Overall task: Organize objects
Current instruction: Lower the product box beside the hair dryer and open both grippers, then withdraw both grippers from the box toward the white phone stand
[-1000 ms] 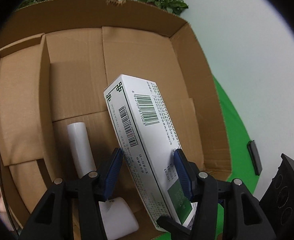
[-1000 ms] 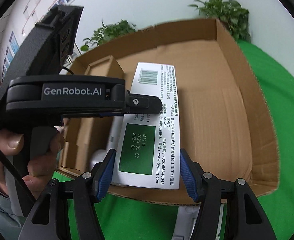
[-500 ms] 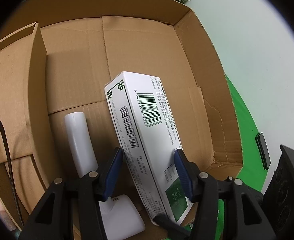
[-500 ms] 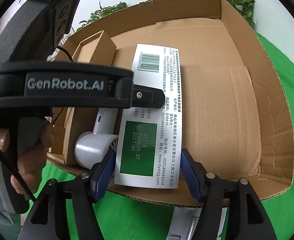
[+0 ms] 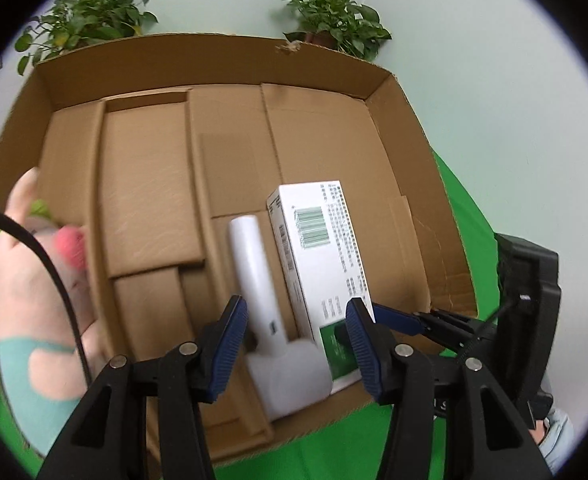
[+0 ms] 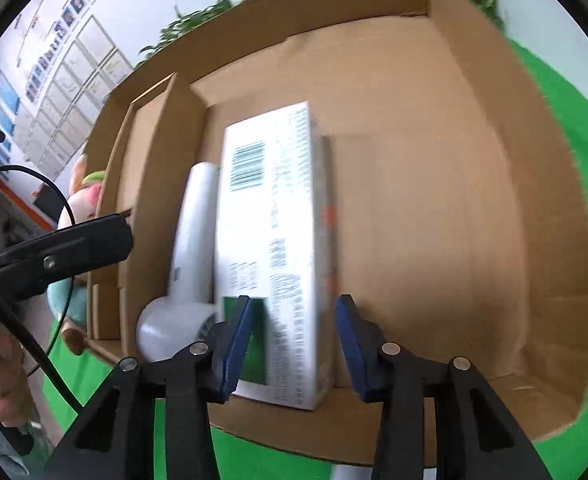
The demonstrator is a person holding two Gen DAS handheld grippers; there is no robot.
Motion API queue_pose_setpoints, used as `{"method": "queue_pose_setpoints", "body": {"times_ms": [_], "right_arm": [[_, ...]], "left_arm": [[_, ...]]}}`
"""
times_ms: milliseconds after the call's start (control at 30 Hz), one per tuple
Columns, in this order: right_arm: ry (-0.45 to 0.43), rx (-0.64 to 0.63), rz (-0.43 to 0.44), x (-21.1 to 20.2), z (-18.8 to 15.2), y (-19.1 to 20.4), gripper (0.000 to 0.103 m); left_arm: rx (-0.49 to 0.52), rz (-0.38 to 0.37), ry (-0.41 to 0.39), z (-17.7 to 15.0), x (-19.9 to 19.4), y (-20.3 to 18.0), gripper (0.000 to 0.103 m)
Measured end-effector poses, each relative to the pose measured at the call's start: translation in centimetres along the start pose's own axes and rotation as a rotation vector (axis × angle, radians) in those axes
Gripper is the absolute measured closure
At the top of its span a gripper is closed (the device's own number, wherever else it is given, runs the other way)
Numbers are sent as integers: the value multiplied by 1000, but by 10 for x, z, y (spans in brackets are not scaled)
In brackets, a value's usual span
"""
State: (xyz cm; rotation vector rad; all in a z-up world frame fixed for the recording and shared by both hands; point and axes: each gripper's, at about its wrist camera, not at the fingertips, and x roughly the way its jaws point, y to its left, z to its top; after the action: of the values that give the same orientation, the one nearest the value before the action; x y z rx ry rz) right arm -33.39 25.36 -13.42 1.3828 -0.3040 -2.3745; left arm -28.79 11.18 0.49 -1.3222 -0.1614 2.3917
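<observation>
A white carton with a barcode and a green label (image 5: 322, 256) lies flat in the big cardboard box (image 5: 414, 128), next to a white hair dryer (image 5: 261, 300). My left gripper (image 5: 296, 350) is open and empty, pulled back above the near box wall. My right gripper (image 6: 291, 348) is open; its fingers stand either side of the carton's (image 6: 273, 240) near end with a gap on the right. The hair dryer (image 6: 191, 256) lies left of the carton.
A cardboard divider insert (image 5: 145, 200) fills the box's left part. A plush toy (image 5: 33, 280) lies outside the left wall on the green cloth (image 5: 470, 240). Potted plants (image 5: 334, 20) stand behind the box. The right part of the box floor (image 6: 434, 220) is bare.
The left gripper let go of the carton and drew back and up. The carton now lies flat on the box floor beside the hair dryer. The right gripper moved closer over it.
</observation>
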Motion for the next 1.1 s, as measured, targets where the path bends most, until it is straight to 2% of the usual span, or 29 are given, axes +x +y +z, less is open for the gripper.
{"method": "queue_pose_setpoints", "body": {"times_ms": [67,267,300,333,367,400,433,467,500,533,633,700,1100], "right_arm": [[-14,-27,-20,2,-14,9,62],[-16,-35,-26,4,-15,10,60],[-20,-41,-44,4,-14,12,52],[-43,-52,-73,-3,-15,16,35],[-75,-61,-85,-8,-16,19,24],[-112,-71,-98,-12,-17,24,4],[-177,-91,-130,-26,-22,30,0],[-205,-106,-150,-34,-27,33,0],[-237,-129,-181,-43,-33,39,0],[-264,-154,-208,-51,-41,46,0],[-293,-165,-212,-68,-60,53,0],[-311,-165,-222,-76,-70,56,0],[-351,-217,-246,-107,-101,71,0]], "left_arm": [[6,21,-21,-8,-8,6,52],[17,89,-126,-20,-26,3,52],[22,115,-153,-24,-32,0,52],[28,139,-181,-27,-37,-1,52],[32,158,-203,-28,-40,-3,52],[37,187,-233,-32,-45,-5,47],[45,228,-268,-36,-51,-8,38],[50,258,-293,-40,-56,-11,33],[54,287,-320,-45,-62,-14,23],[54,309,-341,-50,-67,-15,21],[56,383,-363,-60,-75,-25,21],[60,399,-373,-66,-80,-29,21],[65,420,-410,-90,-92,-42,21]]}}
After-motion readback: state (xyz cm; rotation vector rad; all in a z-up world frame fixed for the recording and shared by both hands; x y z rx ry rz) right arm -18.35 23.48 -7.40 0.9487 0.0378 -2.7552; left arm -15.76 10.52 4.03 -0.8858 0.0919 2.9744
